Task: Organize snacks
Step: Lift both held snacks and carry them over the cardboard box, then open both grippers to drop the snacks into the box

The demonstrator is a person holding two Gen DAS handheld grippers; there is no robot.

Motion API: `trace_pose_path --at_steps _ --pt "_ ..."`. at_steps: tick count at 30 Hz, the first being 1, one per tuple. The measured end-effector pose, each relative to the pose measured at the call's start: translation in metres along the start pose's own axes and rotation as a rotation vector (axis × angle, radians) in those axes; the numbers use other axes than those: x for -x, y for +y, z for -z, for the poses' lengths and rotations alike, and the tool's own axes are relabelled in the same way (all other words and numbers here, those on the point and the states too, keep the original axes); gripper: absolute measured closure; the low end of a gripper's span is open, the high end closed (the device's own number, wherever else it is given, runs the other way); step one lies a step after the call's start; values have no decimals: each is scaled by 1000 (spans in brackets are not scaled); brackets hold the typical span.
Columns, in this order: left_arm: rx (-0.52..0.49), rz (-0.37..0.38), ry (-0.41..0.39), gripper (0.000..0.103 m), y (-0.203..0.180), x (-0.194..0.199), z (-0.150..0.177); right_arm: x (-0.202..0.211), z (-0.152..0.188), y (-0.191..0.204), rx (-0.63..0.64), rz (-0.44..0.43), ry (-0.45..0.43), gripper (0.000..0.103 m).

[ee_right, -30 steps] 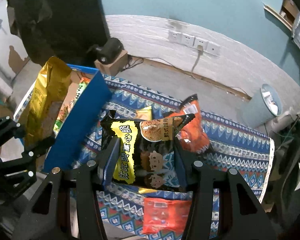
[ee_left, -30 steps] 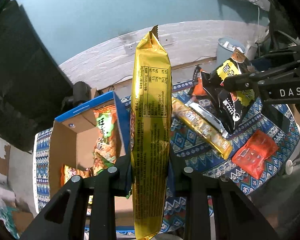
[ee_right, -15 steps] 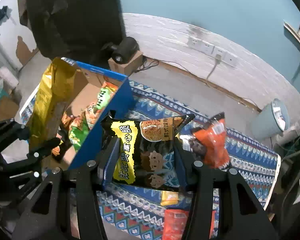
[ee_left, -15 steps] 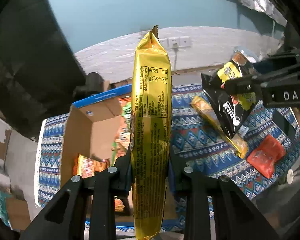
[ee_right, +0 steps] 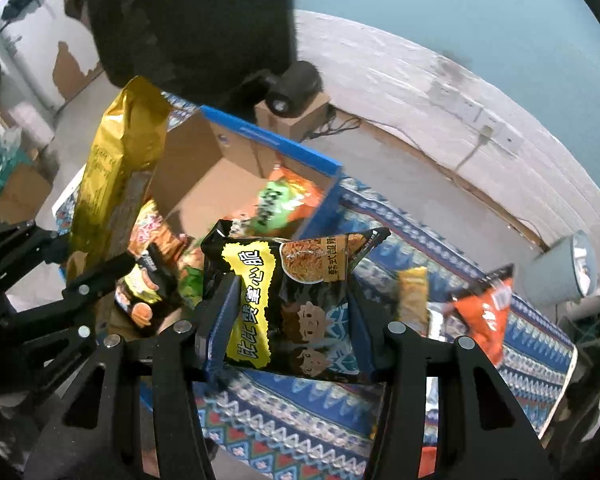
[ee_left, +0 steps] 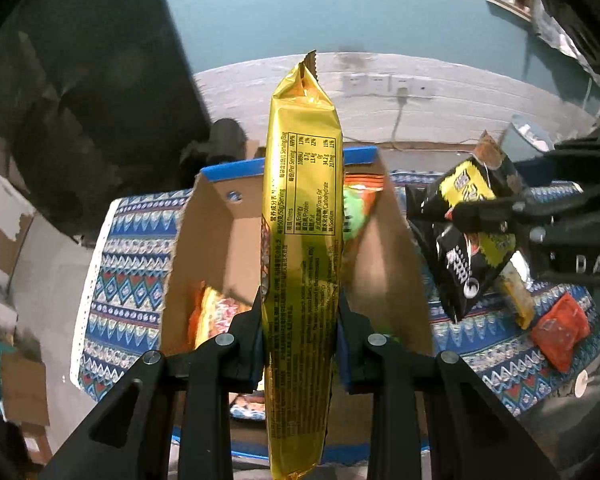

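My left gripper [ee_left: 300, 344] is shut on a long gold snack packet [ee_left: 302, 216], held upright over an open cardboard box [ee_left: 216, 240] with blue edges. The packet also shows at the left of the right wrist view [ee_right: 112, 176]. My right gripper [ee_right: 288, 320] is shut on a black and yellow snack bag [ee_right: 292, 300], held above the box's right edge; it shows in the left wrist view [ee_left: 468, 232] too. The box [ee_right: 204, 172] holds an orange and green bag [ee_right: 276, 204] and other packets.
The box stands on a blue patterned cloth [ee_right: 532, 352]. On the cloth to the right lie an orange bag [ee_right: 484, 316], a yellow bar [ee_right: 412, 296] and a red packet [ee_left: 560, 332]. A grey bin [ee_right: 560, 272] stands on the floor behind.
Both grippers have moved left with their packets. The gold packet now hangs over the box and the black bag has come to the box's right edge.
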State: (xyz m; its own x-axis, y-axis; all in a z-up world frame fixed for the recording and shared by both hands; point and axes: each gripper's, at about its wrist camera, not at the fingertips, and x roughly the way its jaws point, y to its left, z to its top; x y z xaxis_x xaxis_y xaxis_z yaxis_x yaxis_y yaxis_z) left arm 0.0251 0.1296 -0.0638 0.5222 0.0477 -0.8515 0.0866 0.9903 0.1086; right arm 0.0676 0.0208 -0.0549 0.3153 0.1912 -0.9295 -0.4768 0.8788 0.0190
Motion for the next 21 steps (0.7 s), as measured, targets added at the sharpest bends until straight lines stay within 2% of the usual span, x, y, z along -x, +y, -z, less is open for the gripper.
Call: trace_pose_path --at_steps 9,17,18,19,20,21 --pt "80 -18 35 75 36 -15 4 -34 -16 40 63 -26 49 52" --pt "127 -28 55 74 56 -23 9 -48 -24 49 64 -88 53 51" --pt "132 -29 55 74 58 -23 10 -47 -24 51 69 -91 47 50" --pt "135 -36 56 74 59 -23 10 -47 -25 52 74 -86 43 44" --pt "135 -48 60 70 60 -23 10 -46 -25 53 77 -79 39 40" --pt "134 -55 62 60 60 -24 10 -45 -24 52 80 -75 32 36"
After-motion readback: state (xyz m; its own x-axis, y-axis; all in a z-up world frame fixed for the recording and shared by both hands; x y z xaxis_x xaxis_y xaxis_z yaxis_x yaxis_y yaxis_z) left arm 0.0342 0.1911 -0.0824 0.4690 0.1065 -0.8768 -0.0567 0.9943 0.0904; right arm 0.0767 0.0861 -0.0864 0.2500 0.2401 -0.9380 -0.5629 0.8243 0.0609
